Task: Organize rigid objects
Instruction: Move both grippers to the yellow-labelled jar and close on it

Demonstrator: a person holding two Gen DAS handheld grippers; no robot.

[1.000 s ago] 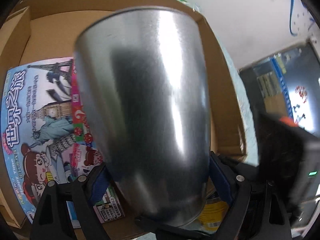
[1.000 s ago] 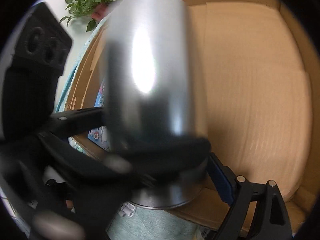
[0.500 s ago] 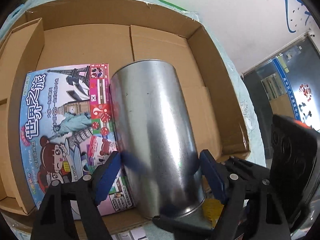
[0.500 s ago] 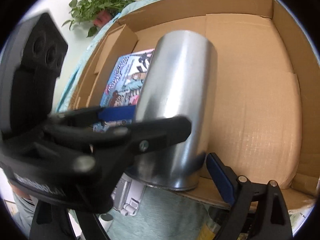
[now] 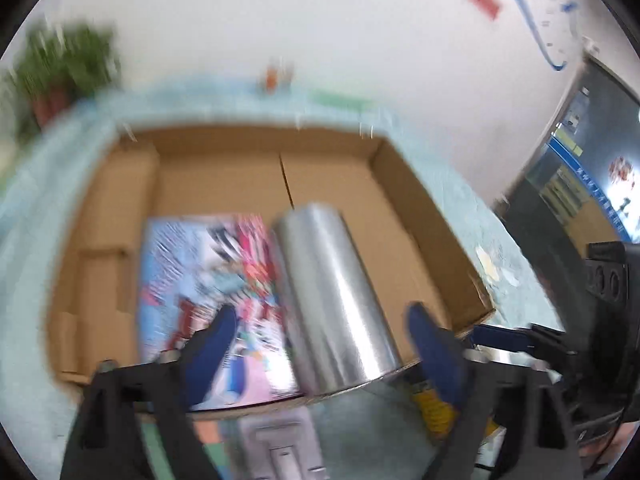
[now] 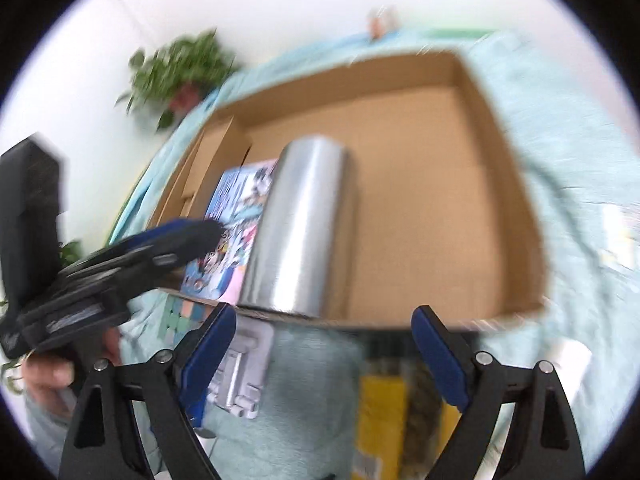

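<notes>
Left wrist view: the metal can lies on its side in the cardboard box, right beside the colourful picture book and touching the box's near edge. The left gripper hangs over that edge, fingers spread wide, clamping nothing. Right wrist view: the right gripper is spread too, short of the box, above the teal cloth.
</notes>
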